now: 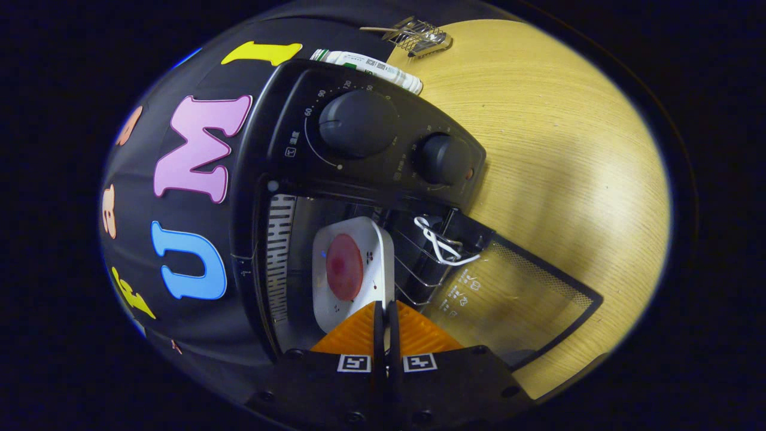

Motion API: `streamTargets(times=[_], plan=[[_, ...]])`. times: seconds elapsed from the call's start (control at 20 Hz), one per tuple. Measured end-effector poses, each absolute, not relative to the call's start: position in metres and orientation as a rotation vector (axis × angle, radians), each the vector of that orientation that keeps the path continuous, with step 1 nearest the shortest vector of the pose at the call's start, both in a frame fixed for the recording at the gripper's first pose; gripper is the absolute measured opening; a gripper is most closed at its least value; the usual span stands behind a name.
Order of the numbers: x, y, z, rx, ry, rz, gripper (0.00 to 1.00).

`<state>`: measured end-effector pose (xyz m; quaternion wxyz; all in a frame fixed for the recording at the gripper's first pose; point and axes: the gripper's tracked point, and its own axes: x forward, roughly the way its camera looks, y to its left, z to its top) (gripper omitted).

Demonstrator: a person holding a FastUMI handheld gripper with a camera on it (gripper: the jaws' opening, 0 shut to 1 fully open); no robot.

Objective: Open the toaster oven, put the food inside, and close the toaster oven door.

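A pale wood-grain tabletop (556,137) carries the things, with the booth's black cloth wall behind on the left. The view is rolled sideways, so the oven (371,149) appears turned on its side.

The oven is black, with a control panel bearing a big knob (357,123) and a smaller knob (443,158), each ringed by printed scale marks. Its door (526,293) is open, a glass pane with a dark dotted border lying out over the tabletop to the right of the cavity. A white cord (443,245) is looped at the door's hinge side, beside the wire rack (419,263).

Inside the cavity sits a white square plate (365,239) with rounded corners, and on it lies a round, flat, pinkish-red slice of food (344,266). A ribbed heating element or vent strip runs along the cavity wall to the left of the plate.

The claw (386,314) has its fingers nearly together, only a thin slit between them, with nothing clamped there. The tips are at the near edge of the plate, just at the oven's mouth; whether they touch it is unclear.

Beyond the oven lies a white packet (371,66) with green print, and farther off a small wire rack-like object (419,36) rests on the tabletop.
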<state>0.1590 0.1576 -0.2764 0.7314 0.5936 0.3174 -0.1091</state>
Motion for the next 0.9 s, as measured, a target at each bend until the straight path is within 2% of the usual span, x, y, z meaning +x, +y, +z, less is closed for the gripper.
streamTargets(times=[0.25,0.35,0.45,0.55,0.6,0.65,0.7,0.75,0.9], plan=[[0.168,0.162,-0.278,1.291,0.678,-0.248,0.07],[0.167,0.169,-0.275,1.293,0.684,-0.215,0.10],[0.164,0.174,-0.269,1.315,0.697,-0.177,0.18],[0.160,0.178,-0.264,1.315,0.706,-0.149,0.34],[0.156,0.180,-0.260,1.306,0.716,-0.121,0.52],[0.149,0.185,-0.255,1.295,0.723,-0.085,0.61],[0.142,0.186,-0.252,1.270,0.729,-0.063,0.89],[0.133,0.188,-0.251,1.238,0.736,-0.047,0.96],[0.104,0.189,-0.248,1.123,0.769,-0.007,0.99]])
